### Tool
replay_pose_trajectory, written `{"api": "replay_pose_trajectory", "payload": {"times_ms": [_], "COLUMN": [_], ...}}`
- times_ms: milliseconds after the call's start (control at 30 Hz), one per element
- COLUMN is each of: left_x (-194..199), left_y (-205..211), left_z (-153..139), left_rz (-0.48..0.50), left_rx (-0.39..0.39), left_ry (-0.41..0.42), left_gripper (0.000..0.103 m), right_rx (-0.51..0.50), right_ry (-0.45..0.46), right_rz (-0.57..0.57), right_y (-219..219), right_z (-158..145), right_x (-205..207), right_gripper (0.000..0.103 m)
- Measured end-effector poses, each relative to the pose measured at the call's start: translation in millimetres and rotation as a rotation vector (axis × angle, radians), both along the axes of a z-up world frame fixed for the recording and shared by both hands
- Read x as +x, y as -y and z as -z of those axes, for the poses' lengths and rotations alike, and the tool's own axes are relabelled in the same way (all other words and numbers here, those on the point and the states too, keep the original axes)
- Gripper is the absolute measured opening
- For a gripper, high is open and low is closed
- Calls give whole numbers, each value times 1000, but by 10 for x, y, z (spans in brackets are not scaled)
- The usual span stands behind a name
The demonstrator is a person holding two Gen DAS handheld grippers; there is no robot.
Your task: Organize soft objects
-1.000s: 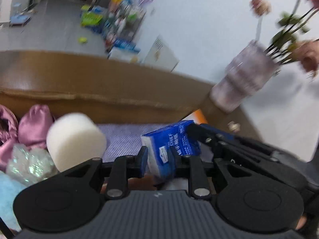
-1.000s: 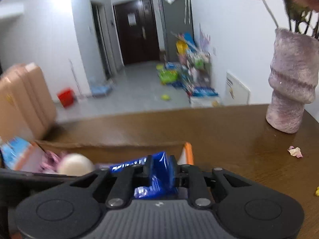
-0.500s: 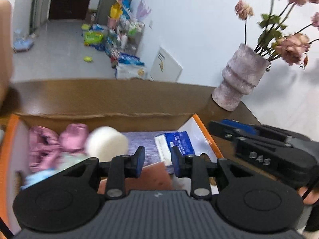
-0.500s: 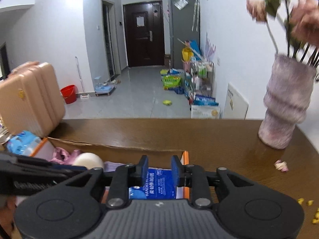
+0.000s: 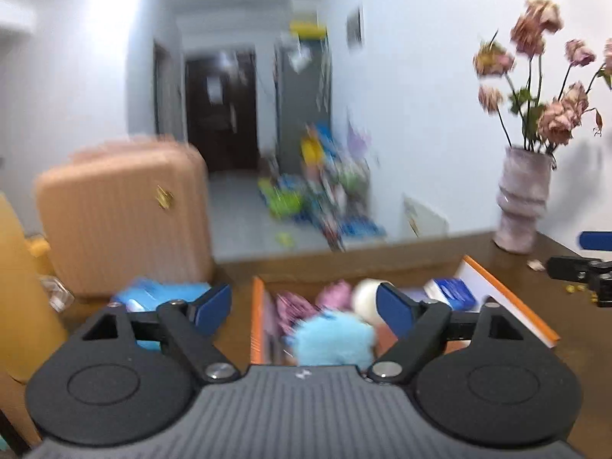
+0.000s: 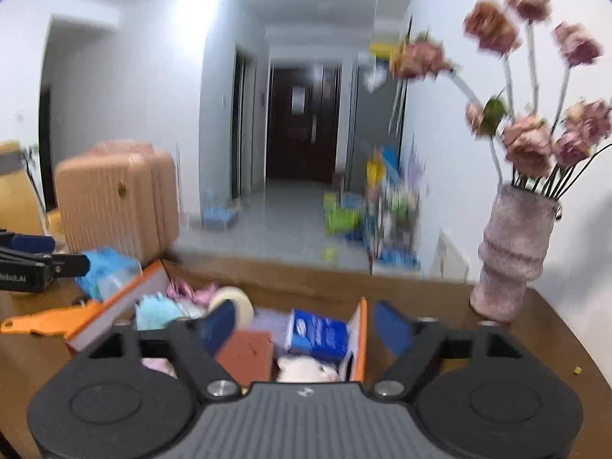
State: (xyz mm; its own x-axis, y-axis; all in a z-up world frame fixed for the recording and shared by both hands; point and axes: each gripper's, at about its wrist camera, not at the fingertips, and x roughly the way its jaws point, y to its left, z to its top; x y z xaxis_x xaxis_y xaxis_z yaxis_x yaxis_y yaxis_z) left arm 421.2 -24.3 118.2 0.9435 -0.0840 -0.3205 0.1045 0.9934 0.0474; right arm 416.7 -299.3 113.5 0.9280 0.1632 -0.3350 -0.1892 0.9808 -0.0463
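An orange-rimmed box [image 5: 508, 298] [image 6: 359, 336] on the brown table holds soft things: a blue tissue pack [image 6: 319, 332] [image 5: 451, 292], a white sponge [image 5: 367, 298] [image 6: 233, 300], a light blue fluffy piece [image 5: 332, 338] [image 6: 157, 311], pink satin pouches [image 5: 332, 294] and a pale pink plush [image 6: 306, 369]. My left gripper [image 5: 304, 306] hangs back above the box's left part, its jaws opening wide with nothing gripped. My right gripper [image 6: 306, 325] is above the box's near right side, its jaws also opening and holding nothing.
A pink vase [image 5: 522, 206] [image 6: 512, 260] of dried flowers stands at the table's far right. A blue pack [image 5: 153, 294] [image 6: 107, 267] and an orange object [image 6: 38, 323] lie left of the box. A peach suitcase [image 5: 122, 222] stands beyond the table.
Both grippers let go of the blue tissue pack, which now lies in the box. Both have pulled back and upward, and their jaws have spread wide.
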Motion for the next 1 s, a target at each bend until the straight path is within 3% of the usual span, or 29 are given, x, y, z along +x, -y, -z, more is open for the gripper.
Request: {"api": "replay_pose_trajectory", "payload": {"times_ms": [33,100,200,367,700,1000], "left_x": [-87,-239,-380,-571,-1298,-2398], "left_y": [-29,-100,-138,-165,-292,-266], "left_z": [43,127,220,263,340,598], "left_rz": [-14,-37,-44,-56,-25,-83], "left_rx": [-1,-25,-35,-26,-115,-29], "left_ry": [39,92,88,89,85,69], "left_gripper": [98,99,99,100,103,103], "right_rx": [19,28,6,15,35,89], "right_ry": [60,125,169,170,157,154], "right_rz": [-2,6,21,47,52,33], "right_y": [-7,-42,-113,-157,-185,-149], "right_z": [89,234,378,393,380,557], "right_x": [-99,-219,-337,-475,-1193,-2239], "right_gripper": [90,93,93,93,95,97]}}
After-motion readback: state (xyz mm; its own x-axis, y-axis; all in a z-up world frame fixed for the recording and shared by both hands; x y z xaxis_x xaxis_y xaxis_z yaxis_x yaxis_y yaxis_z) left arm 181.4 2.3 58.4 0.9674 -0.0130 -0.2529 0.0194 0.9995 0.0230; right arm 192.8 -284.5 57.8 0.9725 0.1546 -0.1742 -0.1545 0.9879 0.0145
